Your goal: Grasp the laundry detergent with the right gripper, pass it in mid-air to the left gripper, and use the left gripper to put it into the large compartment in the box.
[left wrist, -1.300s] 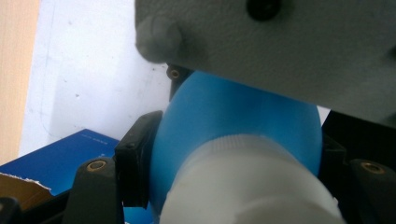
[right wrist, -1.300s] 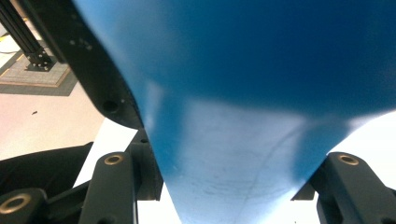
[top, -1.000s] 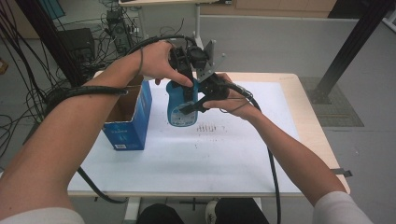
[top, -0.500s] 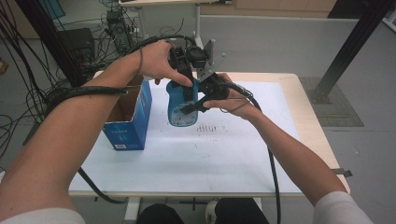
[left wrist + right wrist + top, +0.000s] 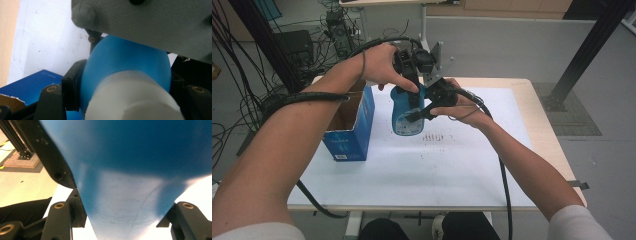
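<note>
A blue bottle with a white cap stands on the white mat, just right of the box. My left gripper comes down from above and is shut on the bottle's top; its black jaws flank the blue shoulder and the cap in the left gripper view. My right gripper reaches in from the right and is shut on the bottle's body, whose blue wall sits between both jaws in the right gripper view. The bottle's base is hidden behind the right gripper.
An open blue cardboard box stands left of the bottle, seen also as a blue box edge. The white mat covers a wooden table. Cables trail from both grippers. A black post rises at the far right.
</note>
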`<state>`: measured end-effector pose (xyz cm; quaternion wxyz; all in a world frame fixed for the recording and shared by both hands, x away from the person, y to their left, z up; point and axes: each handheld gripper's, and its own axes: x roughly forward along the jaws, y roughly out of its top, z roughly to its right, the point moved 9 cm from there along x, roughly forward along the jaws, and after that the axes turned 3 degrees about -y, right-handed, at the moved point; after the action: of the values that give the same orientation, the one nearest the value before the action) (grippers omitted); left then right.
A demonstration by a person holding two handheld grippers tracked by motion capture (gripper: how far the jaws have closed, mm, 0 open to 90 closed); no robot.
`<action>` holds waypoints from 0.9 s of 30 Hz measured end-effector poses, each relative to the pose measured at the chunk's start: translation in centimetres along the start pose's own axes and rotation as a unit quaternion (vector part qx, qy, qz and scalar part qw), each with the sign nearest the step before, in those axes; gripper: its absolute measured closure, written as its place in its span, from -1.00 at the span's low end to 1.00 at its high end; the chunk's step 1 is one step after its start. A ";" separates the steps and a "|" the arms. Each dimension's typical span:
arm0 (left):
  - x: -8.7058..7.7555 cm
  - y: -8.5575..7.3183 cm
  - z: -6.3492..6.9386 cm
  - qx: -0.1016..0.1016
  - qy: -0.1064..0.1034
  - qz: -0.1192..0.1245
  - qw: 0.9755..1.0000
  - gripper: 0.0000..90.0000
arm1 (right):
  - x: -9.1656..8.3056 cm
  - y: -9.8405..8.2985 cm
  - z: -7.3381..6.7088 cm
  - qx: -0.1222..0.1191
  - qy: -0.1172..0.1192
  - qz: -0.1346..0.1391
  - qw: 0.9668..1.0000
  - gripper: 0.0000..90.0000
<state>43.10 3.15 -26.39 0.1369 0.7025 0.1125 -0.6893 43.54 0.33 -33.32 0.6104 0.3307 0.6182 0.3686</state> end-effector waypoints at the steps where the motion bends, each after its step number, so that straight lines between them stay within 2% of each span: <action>1: 0.0 0.0 0.0 -0.001 0.000 0.002 1.000 -0.22 | 0.0 0.0 0.0 0.000 -0.001 0.001 1.000 -0.06; 21: -0.3 -0.2 0.0 -0.007 -0.002 0.006 1.000 -0.22 | 0.0 0.3 0.1 0.003 0.001 0.005 1.000 -0.08; 23: -0.4 -0.2 -0.1 -0.004 -0.002 0.004 1.000 -0.22 | -0.1 0.3 0.0 0.009 0.002 0.002 1.000 -0.08; 24: -0.4 -0.2 -0.1 -0.004 -0.002 0.004 1.000 -0.22 | 0.0 0.3 0.0 0.003 0.001 0.006 1.000 -0.08; 27: -0.3 -0.2 0.0 -0.005 -0.003 0.004 1.000 -0.22 | 0.0 0.3 0.0 0.005 0.002 0.005 1.000 -0.08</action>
<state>43.03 3.40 -26.09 0.1442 0.6999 0.1127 -0.6904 43.49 0.52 -33.04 0.6055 0.3362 0.6197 0.3693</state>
